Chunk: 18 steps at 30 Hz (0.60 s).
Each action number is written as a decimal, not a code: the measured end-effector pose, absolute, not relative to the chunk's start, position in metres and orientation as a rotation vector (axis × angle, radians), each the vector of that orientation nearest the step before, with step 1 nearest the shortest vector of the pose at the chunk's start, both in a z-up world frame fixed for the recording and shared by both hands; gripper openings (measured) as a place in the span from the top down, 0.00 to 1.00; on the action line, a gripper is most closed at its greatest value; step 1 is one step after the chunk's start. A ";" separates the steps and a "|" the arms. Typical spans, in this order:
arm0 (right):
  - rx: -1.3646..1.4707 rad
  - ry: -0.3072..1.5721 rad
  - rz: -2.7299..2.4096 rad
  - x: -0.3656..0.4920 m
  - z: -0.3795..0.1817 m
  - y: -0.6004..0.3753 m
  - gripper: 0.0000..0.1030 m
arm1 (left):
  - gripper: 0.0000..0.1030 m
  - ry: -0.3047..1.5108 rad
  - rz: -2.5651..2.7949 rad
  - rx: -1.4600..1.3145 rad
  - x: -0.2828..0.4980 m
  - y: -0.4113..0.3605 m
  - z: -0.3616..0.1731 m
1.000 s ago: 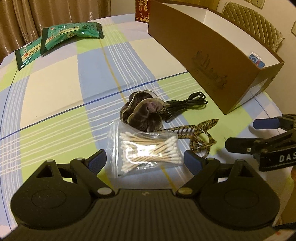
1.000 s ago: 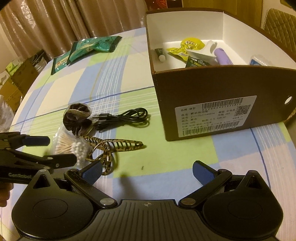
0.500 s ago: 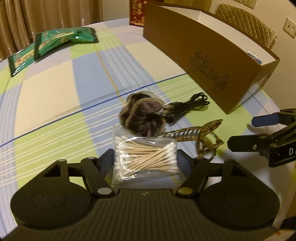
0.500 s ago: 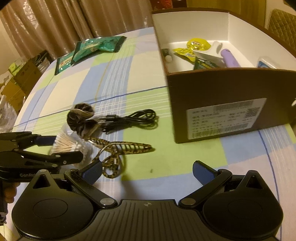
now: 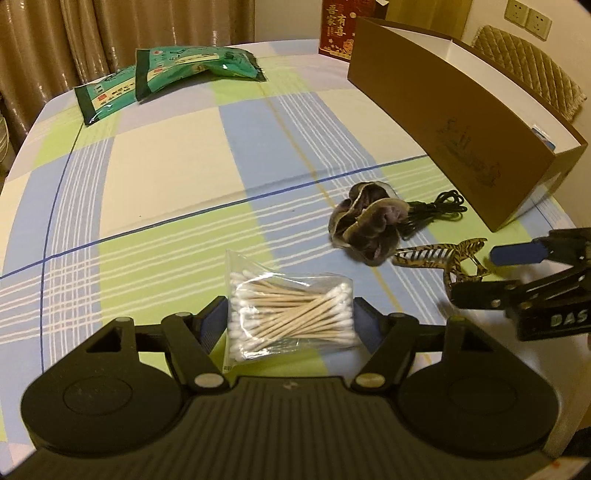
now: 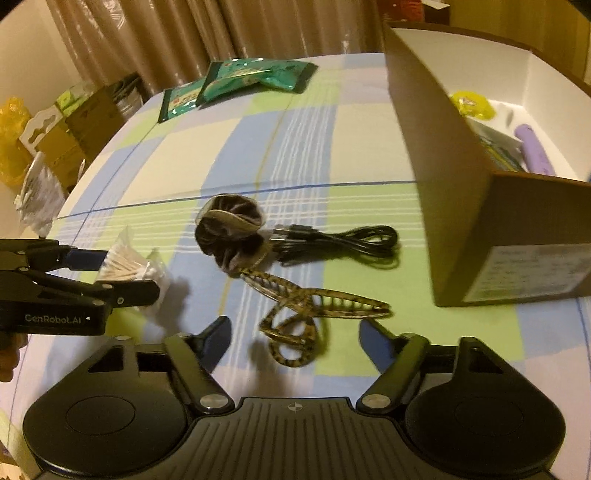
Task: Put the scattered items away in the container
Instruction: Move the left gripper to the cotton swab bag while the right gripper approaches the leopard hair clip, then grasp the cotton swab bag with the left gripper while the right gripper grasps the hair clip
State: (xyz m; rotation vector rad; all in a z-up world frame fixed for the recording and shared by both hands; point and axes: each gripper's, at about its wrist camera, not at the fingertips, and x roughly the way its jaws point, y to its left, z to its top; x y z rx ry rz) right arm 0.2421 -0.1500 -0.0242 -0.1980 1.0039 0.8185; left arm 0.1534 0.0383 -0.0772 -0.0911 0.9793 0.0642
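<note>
A clear bag of cotton swabs (image 5: 291,314) lies between the fingers of my left gripper (image 5: 290,317), which touch both of its sides. A brown velvet scrunchie (image 5: 365,229), a black cable (image 5: 436,212) and a tortoiseshell hair clip (image 5: 443,256) lie to the right. My right gripper (image 6: 293,334) is open, its fingers straddling the near end of the hair clip (image 6: 306,314). The brown cardboard box (image 6: 480,206) stands at the right and holds several items.
Two green packets (image 5: 166,74) lie at the table's far left. A red box (image 5: 338,27) stands behind the cardboard box. A padded chair (image 5: 532,77) is beyond the table at right. The table's edge is close on the right.
My left gripper moved forward and narrowed around the swab bag. My right gripper moved left and down until it straddles the hair clip.
</note>
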 end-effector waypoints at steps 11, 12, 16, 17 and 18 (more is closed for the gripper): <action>-0.309 0.967 0.823 0.237 -0.031 -0.142 0.73 | 0.33 0.982 0.036 -0.088 0.158 0.029 -0.078; -0.316 0.973 0.827 0.236 -0.030 -0.145 0.73 | 0.33 0.984 0.032 -0.086 0.158 0.029 -0.078; -0.336 0.986 0.818 0.231 -0.028 -0.164 0.73 | 0.33 0.984 0.021 -0.083 0.158 0.026 -0.077; -0.343 0.988 0.811 0.230 -0.027 -0.169 0.73 | 0.33 0.984 0.017 -0.081 0.158 0.025 -0.077; -0.351 0.990 0.799 0.228 -0.026 -0.175 0.73 | 0.33 0.985 0.012 -0.077 0.157 0.023 -0.076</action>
